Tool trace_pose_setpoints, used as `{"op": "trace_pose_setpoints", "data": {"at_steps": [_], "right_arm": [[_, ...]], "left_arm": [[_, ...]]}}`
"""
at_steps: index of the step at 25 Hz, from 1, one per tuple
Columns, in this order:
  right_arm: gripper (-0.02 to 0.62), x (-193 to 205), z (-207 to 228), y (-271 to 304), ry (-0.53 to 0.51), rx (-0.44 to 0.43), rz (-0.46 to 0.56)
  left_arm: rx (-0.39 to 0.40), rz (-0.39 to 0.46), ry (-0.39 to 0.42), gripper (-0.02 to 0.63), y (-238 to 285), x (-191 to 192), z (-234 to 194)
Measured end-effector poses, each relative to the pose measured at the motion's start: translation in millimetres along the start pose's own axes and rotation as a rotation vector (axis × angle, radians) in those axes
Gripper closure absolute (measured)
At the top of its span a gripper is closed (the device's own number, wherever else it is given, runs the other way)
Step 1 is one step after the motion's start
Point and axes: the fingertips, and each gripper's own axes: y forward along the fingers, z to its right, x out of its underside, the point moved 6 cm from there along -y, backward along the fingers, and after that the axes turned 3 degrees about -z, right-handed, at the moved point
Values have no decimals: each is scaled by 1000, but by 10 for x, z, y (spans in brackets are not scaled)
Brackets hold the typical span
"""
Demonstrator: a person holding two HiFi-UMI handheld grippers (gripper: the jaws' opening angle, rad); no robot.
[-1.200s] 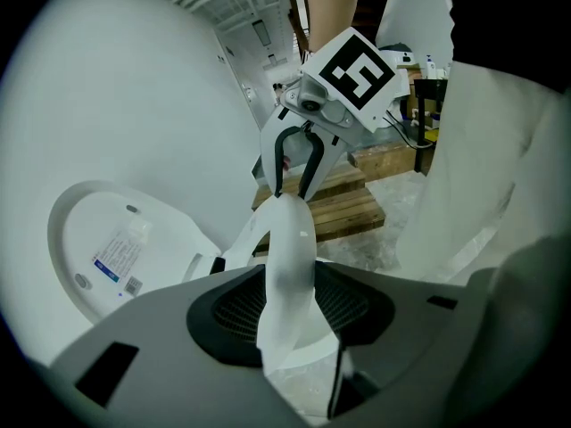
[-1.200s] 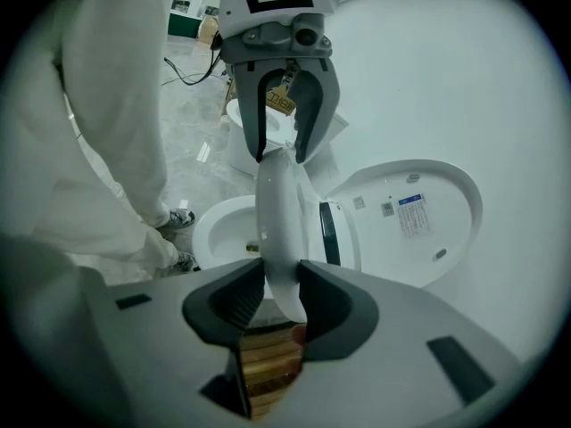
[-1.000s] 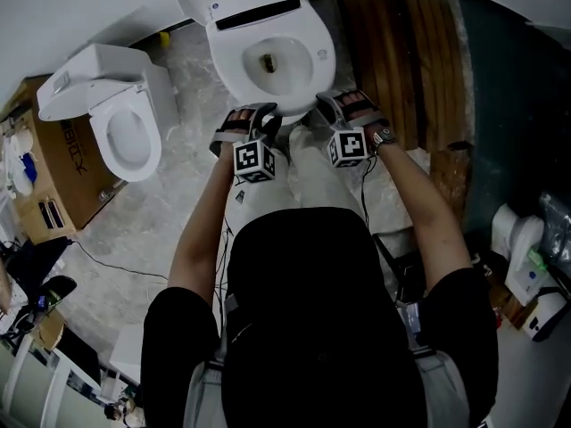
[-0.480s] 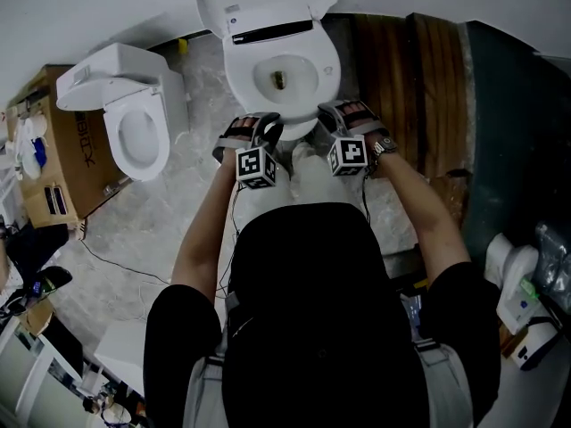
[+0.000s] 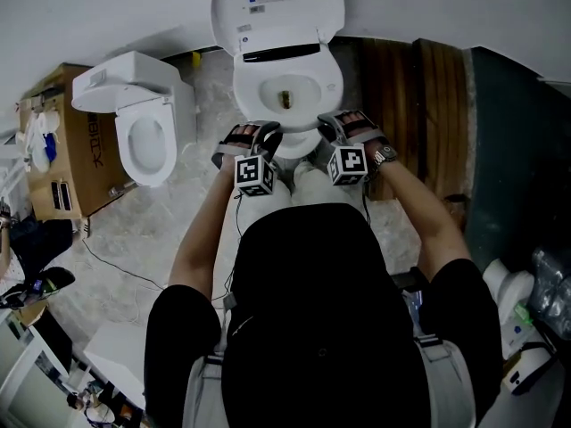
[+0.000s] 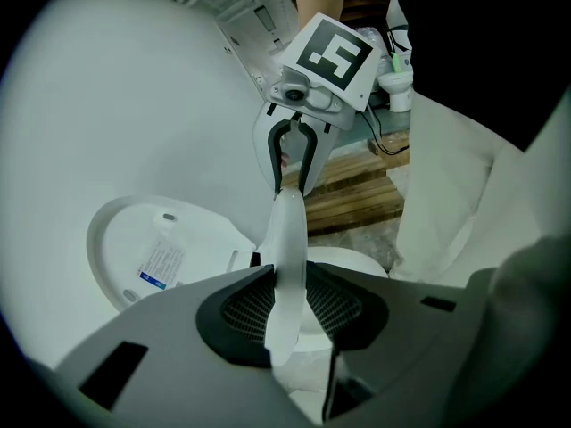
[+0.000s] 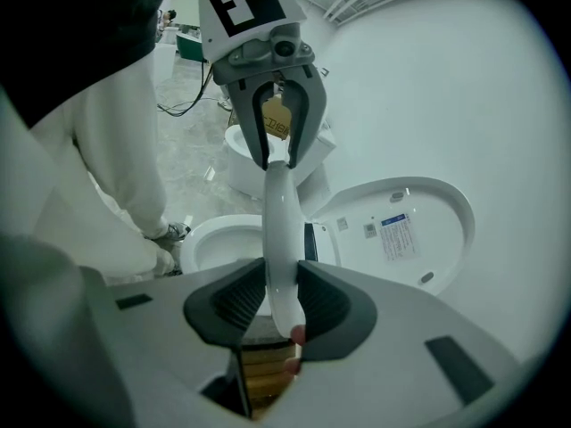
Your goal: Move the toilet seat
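Note:
A white toilet stands in front of me with its lid (image 5: 277,7) raised against the wall. The toilet seat (image 5: 252,105) rings the bowl. Both grippers are at the seat's front edge. My left gripper (image 5: 266,132) has the seat's front-left rim (image 6: 285,275) between its jaws, which are closing; its pads touch both faces. Across the bowl, my right gripper (image 5: 328,125) is shut on the front-right rim (image 7: 281,275). Each gripper view shows the seat edge-on, with the other gripper (image 6: 293,163) (image 7: 277,141) at its far end and the bowl (image 7: 223,239) below.
A second white toilet (image 5: 147,132) stands at the left next to a cardboard box (image 5: 67,150). Dark wooden planks (image 5: 410,105) lie to the right of the toilet. A cable (image 5: 125,270) trails over the marble floor. The person's legs stand close to the bowl.
The head view has shifted, so more of the raised lid shows and the toilet sits further right. Both grippers have stayed at the seat's front edge.

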Motion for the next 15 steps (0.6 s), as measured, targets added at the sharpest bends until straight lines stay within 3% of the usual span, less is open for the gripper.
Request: {"op": "trace_pose_setpoints", "data": {"at_steps": [15], "right_arm": [[476, 53, 603, -37, 15, 32, 97]], "left_arm": [[-97, -26, -39, 495, -66, -93, -550]]}}
